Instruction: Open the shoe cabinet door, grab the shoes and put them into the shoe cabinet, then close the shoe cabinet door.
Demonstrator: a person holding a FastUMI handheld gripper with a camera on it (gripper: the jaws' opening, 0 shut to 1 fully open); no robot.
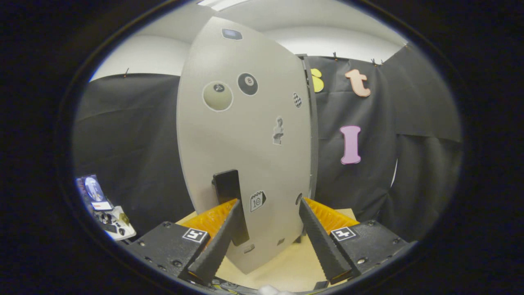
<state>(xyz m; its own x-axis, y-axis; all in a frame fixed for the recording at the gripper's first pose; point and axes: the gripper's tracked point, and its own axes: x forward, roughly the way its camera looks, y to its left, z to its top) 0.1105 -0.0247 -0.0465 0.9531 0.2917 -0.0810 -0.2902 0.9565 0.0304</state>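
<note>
Gripper (268,201) open, facing stickered cabinet door (241,135) w/ handle (229,196).

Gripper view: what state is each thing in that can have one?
Grey sticker-covered shoe cabinet door: swung partly open, edge-on to the cabinet frame.
Black rectangular door handle: free, just ahead of one finger, not clamped.
Gripper: jaws open, spread before the door's lower part.

Tool (268,203) fingers apparently spread wide apart
</note>
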